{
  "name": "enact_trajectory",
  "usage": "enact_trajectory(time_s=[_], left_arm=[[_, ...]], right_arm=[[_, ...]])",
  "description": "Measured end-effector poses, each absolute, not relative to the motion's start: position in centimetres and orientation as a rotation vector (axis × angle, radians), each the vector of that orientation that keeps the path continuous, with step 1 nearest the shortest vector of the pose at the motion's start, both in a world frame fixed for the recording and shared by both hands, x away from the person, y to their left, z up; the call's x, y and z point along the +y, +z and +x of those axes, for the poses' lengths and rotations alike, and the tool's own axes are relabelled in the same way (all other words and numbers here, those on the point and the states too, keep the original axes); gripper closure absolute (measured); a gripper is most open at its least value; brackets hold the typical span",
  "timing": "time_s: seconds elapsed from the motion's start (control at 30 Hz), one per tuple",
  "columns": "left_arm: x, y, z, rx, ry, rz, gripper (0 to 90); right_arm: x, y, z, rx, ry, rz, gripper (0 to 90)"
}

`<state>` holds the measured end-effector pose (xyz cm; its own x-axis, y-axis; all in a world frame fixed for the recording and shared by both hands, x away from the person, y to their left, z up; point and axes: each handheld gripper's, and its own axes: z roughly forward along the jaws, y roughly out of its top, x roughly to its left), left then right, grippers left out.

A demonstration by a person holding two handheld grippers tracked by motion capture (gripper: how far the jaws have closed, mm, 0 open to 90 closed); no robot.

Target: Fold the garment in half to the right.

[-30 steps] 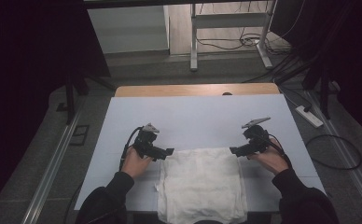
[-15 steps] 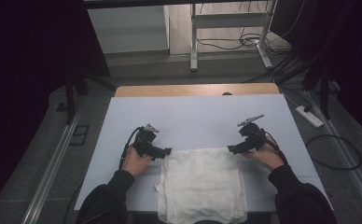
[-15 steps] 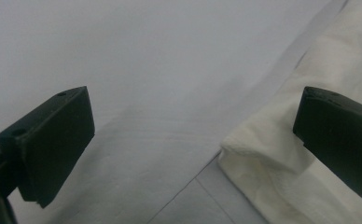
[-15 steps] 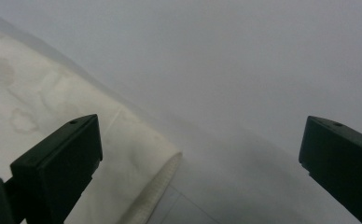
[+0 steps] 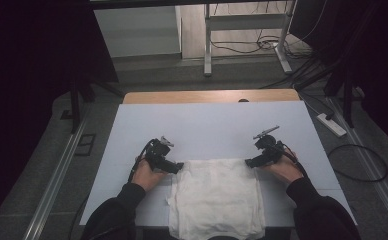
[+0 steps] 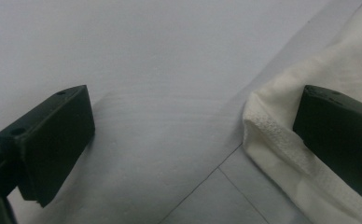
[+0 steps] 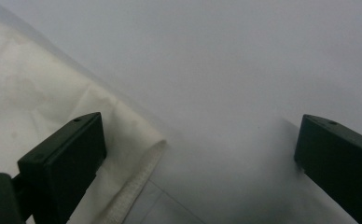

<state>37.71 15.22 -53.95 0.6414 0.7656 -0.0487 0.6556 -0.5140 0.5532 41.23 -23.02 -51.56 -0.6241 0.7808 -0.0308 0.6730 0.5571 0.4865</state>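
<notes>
A white cloth [image 5: 216, 196] lies flat on the pale table [image 5: 207, 130], its near end hanging over the front edge. My left gripper [image 5: 178, 166] is at the cloth's far left corner, open, one jaw over the cloth corner [image 6: 272, 126] and the other over bare table. My right gripper [image 5: 248, 162] is at the far right corner, open, one jaw above the hemmed corner [image 7: 142, 154] and the other above the table. Nothing is clamped in either one.
A wooden strip [image 5: 212, 96] runs along the table's far edge. Beyond it are a metal frame [image 5: 244, 30] and cables on the floor. A power strip [image 5: 332, 125] lies on the floor at the right.
Both grippers have moved inward and down to the cloth's far corners; the right one has come left and lower toward its corner. The cloth has not moved.
</notes>
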Motion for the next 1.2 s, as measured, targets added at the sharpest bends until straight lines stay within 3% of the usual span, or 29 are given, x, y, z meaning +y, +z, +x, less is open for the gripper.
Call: enact_trajectory(time_s=[0.13,0.27,0.5,0.57,0.7,1.2], left_arm=[[15.0,-53.5,37.5,1.100,0.262,2.345,4.9],[14.9,-53.0,37.1,1.067,0.247,2.360,21.2],[14.2,-52.4,36.5,1.018,0.156,2.373,70.0],[14.2,-52.4,36.5,1.013,0.107,2.361,85.6],[14.4,-52.3,36.8,1.024,0.075,2.349,87.8],[14.4,-51.8,39.4,1.047,0.208,2.342,88.5]], right_arm=[[-22.9,-51.3,40.9,2.566,0.654,1.176,14.1],[-22.7,-50.9,40.2,2.599,0.714,1.100,38.8],[-22.2,-50.5,39.7,2.680,0.747,1.053,77.4],[-22.1,-50.5,39.7,2.699,0.762,1.057,84.7],[-21.8,-50.4,39.7,2.709,0.735,1.045,86.7],[-21.5,-50.0,41.9,2.619,0.729,1.042,87.1]])
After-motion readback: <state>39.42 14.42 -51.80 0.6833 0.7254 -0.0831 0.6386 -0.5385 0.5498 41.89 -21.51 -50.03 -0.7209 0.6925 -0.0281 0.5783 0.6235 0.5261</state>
